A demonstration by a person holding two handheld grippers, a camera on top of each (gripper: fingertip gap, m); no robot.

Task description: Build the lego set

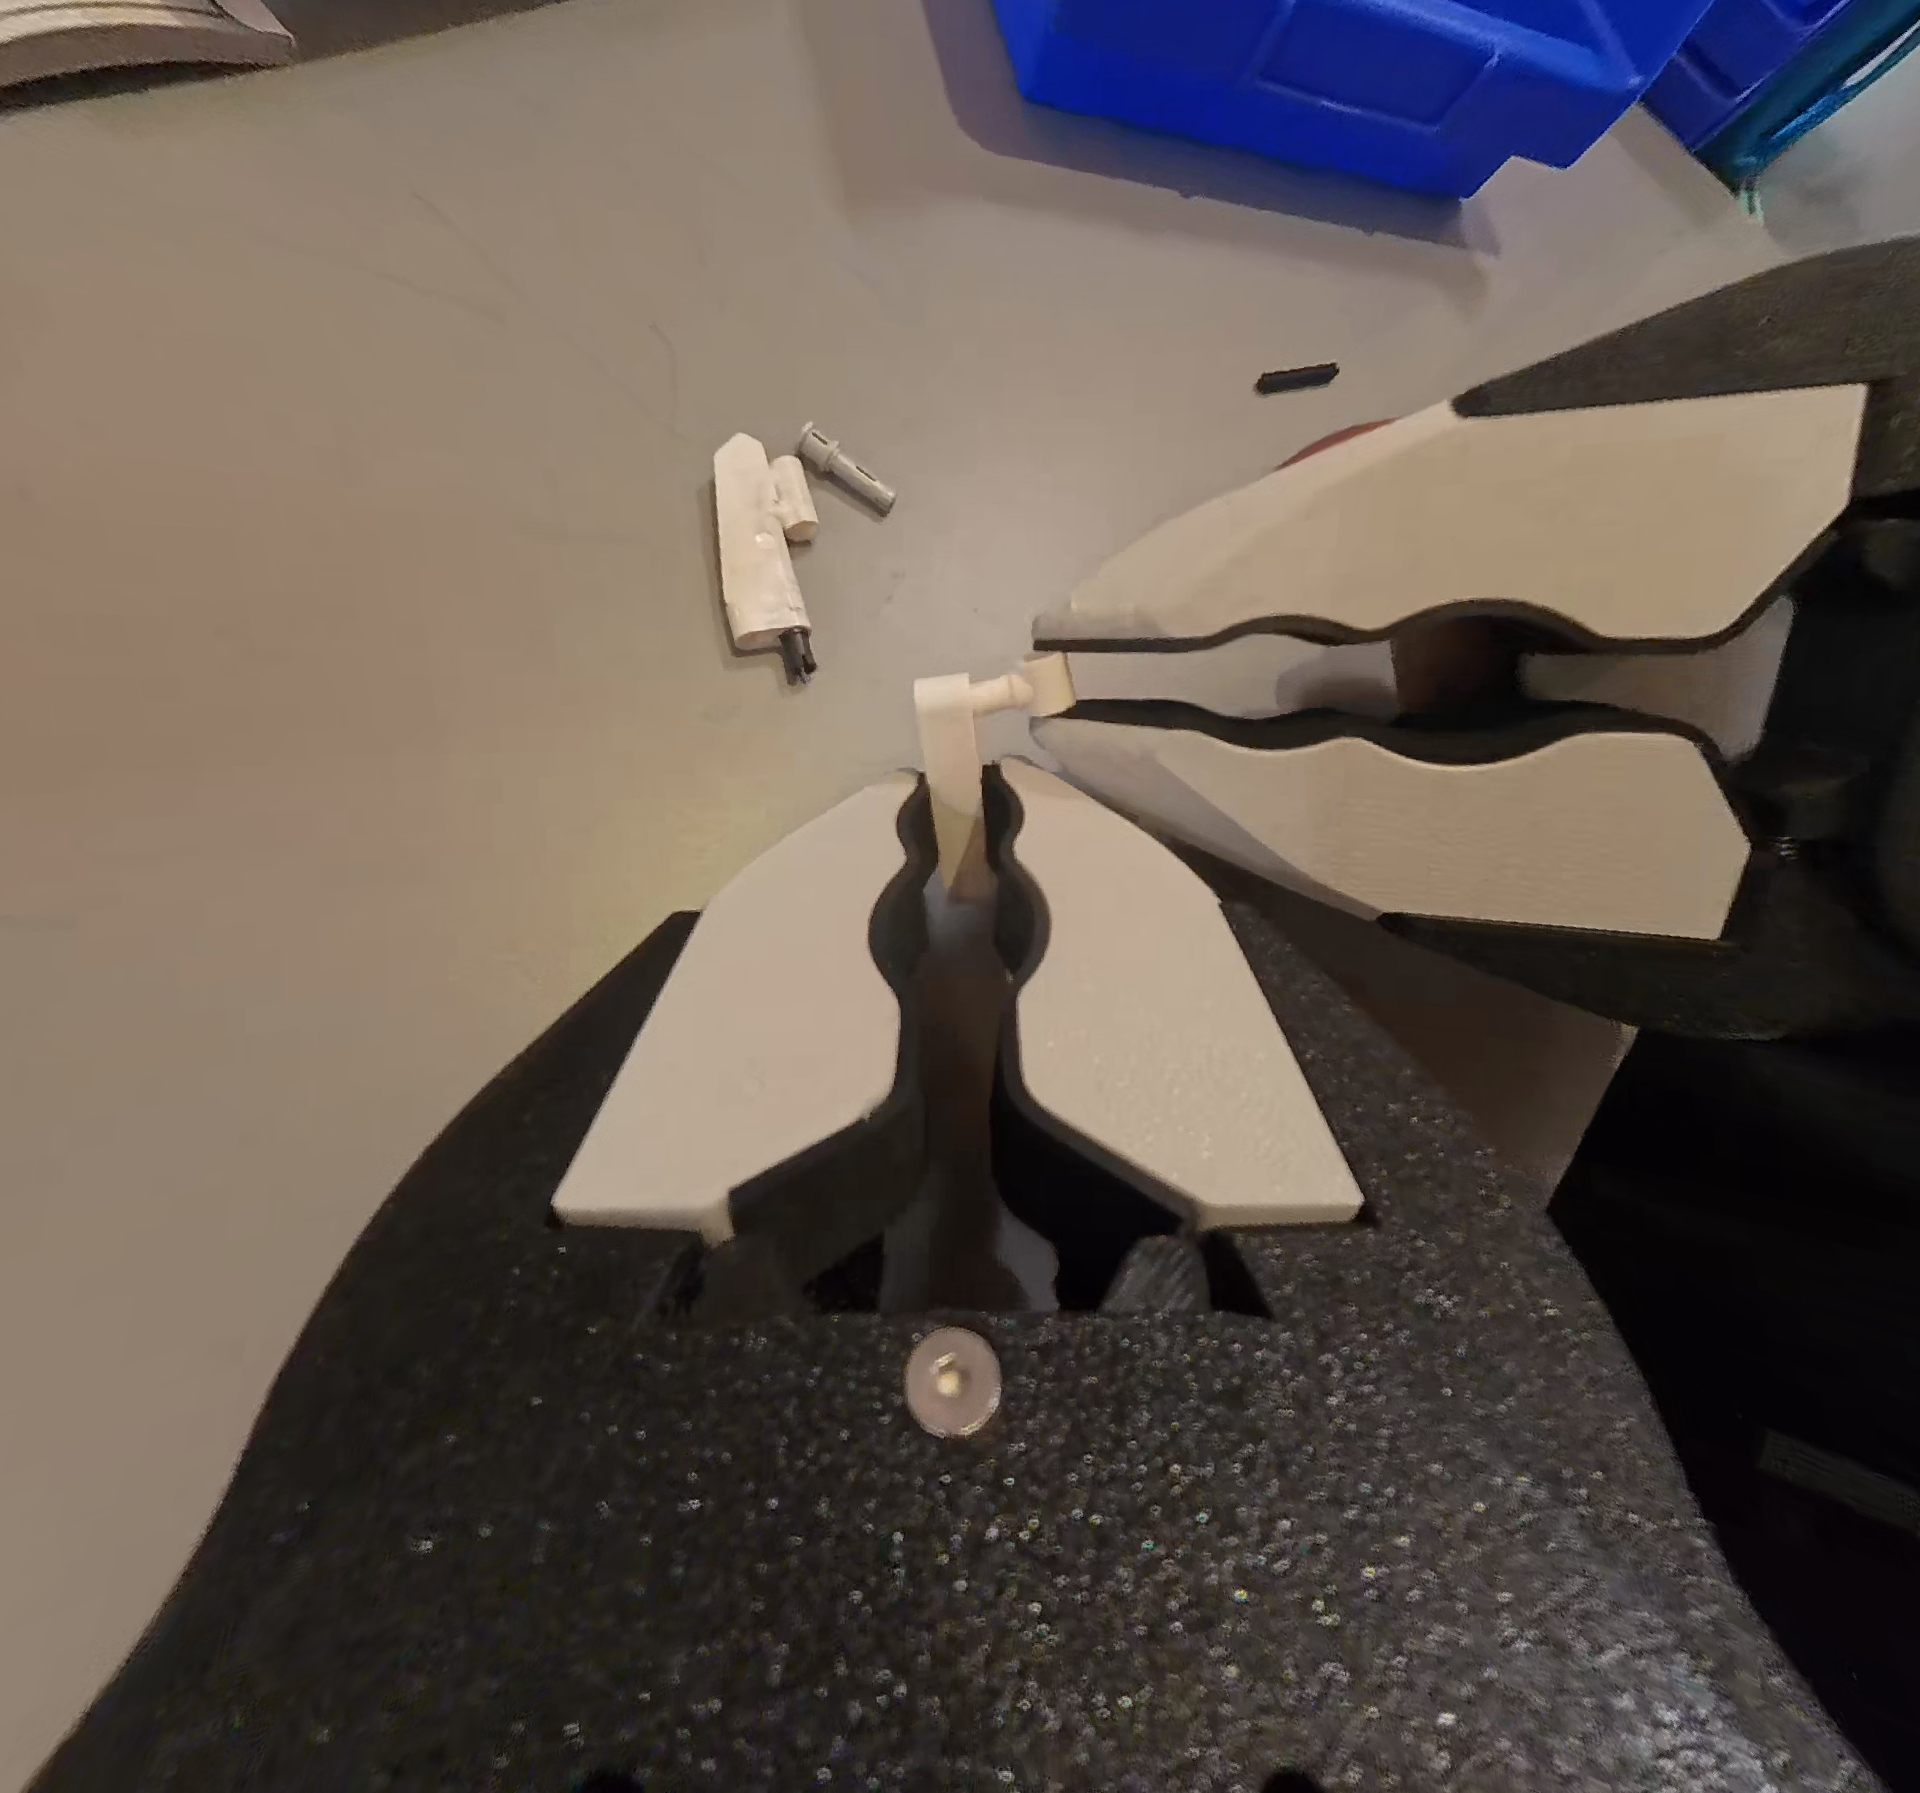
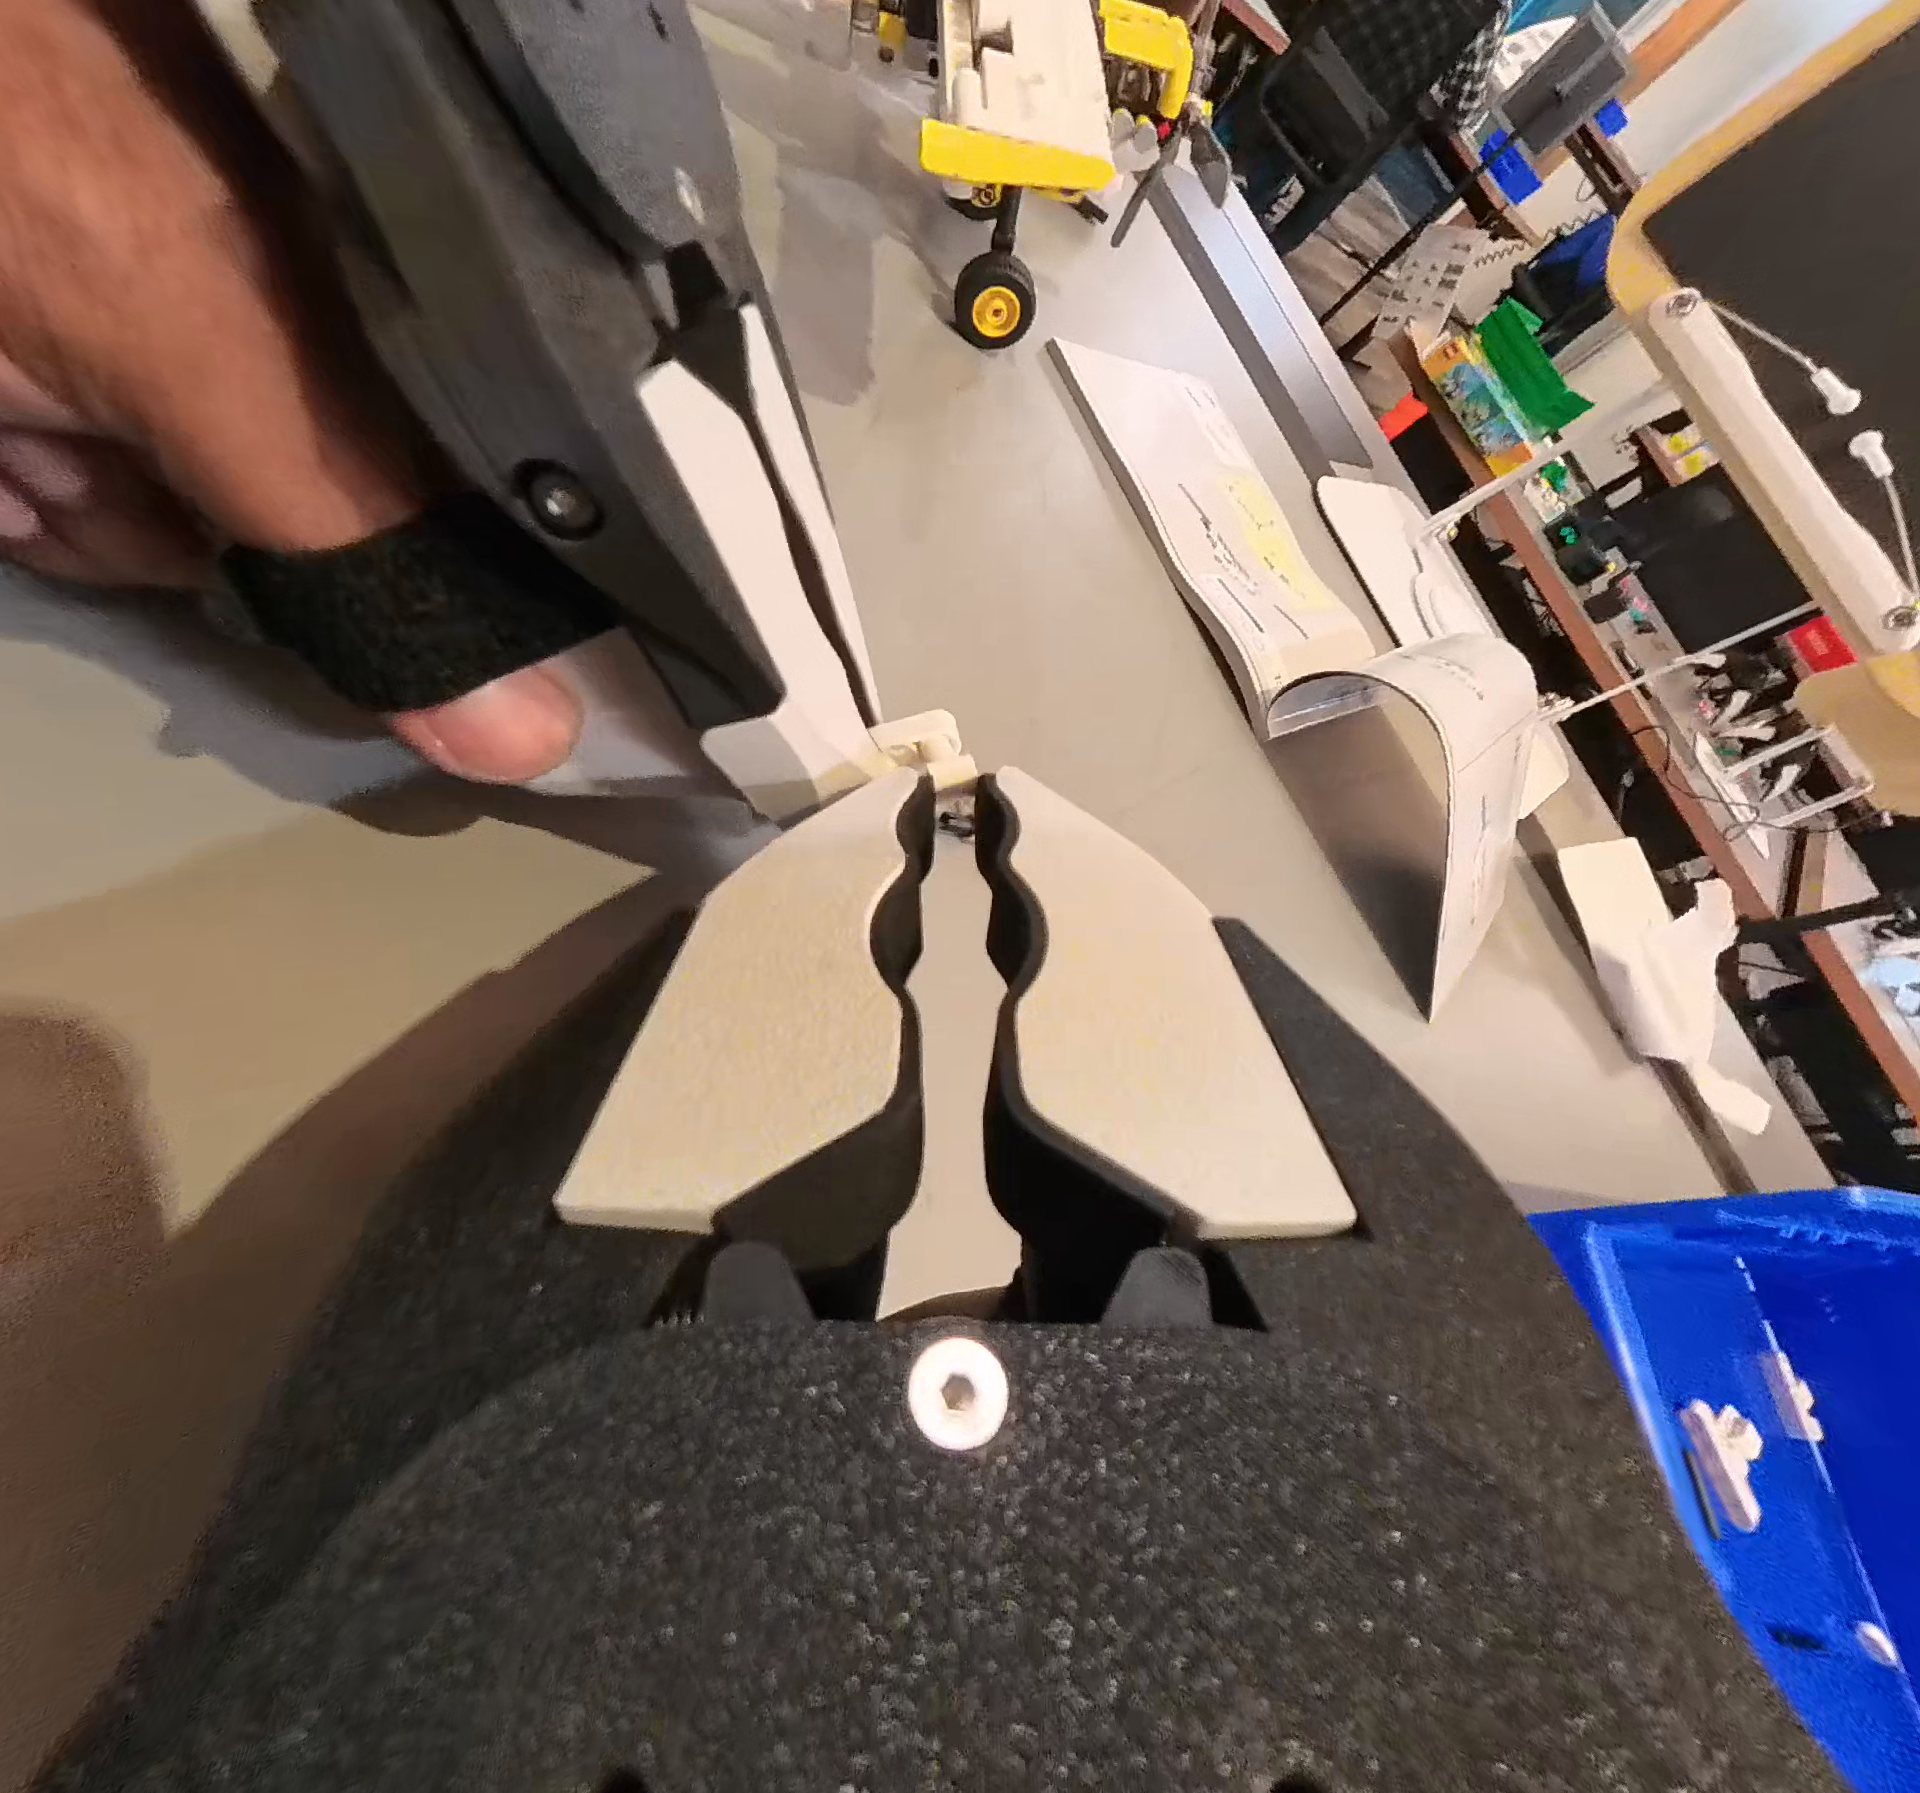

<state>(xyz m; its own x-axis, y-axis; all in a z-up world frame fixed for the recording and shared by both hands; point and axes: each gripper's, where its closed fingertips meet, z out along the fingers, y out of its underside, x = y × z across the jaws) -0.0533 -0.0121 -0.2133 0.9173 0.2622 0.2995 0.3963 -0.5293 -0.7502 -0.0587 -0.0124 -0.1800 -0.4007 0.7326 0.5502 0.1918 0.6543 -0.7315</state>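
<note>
Both grippers [image 1: 956, 787] [image 1: 1044, 694] pinch joined cream-white plastic pieces [image 1: 951, 735].

Cream part [image 1: 948, 756]; blue bins [image 1: 1351, 50]; grey table [image 1: 416, 496]; possibly black pin [image 1: 1297, 378].

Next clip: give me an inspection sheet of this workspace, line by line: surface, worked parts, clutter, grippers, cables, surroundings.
Surface: grey tabletop, lightly scuffed.
Worked parts: white beam piece and white pin piece, meeting above the table.
Clutter: white sub-assembly, grey pin, small black pin, blue bins, open booklet, yellow-and-white model plane.
Grippers: left gripper clamps the beam piece; right gripper pinches the pin piece at its tips; a hand holds the left one.
Cables: nothing seen on the table.
Surroundings: cluttered shelves and desks.
</note>
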